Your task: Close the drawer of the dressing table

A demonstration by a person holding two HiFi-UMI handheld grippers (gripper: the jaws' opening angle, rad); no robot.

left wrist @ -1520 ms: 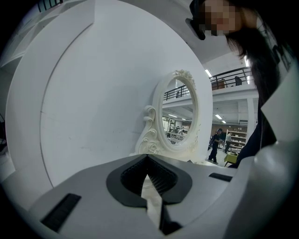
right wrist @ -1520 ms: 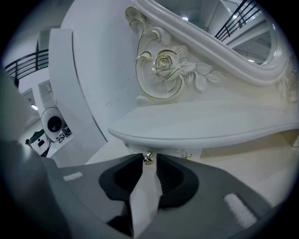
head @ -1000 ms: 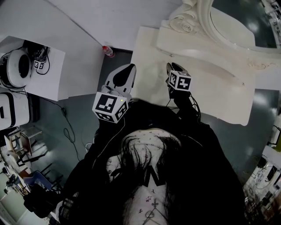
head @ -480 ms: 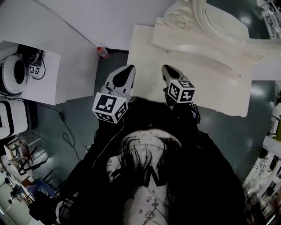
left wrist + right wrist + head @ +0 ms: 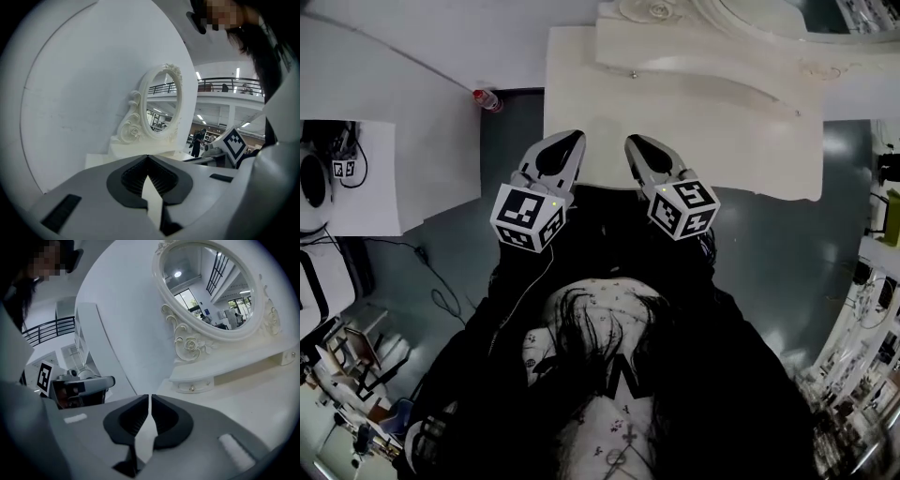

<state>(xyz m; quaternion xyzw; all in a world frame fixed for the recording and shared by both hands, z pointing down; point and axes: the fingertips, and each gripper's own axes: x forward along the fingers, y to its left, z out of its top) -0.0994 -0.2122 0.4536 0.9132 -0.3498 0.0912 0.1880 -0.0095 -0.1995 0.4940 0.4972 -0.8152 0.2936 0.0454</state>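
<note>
The white dressing table (image 5: 731, 141) fills the top of the head view, and its front edge runs just past both grippers. I cannot see an open drawer in any view; only a small knobbed drawer (image 5: 191, 388) under the mirror shelf shows. My left gripper (image 5: 570, 139) hangs at the table's front left corner with its jaws shut and empty. My right gripper (image 5: 635, 142) sits beside it at the front edge, also shut on nothing. The left gripper view looks over its shut tips (image 5: 147, 157) at the oval mirror (image 5: 161, 105). The right gripper (image 5: 150, 395) faces the mirror (image 5: 211, 287).
A bottle with a red cap (image 5: 486, 99) stands on the floor left of the table. A white desk (image 5: 366, 178) with cables lies further left. A white wall (image 5: 422, 37) runs behind. Grey floor (image 5: 511, 150) shows between desk and table. My dark clothing fills the lower head view.
The table has slid up the head view. My right gripper has come back from over the tabletop to its front edge. Both grippers now sit side by side, still shut.
</note>
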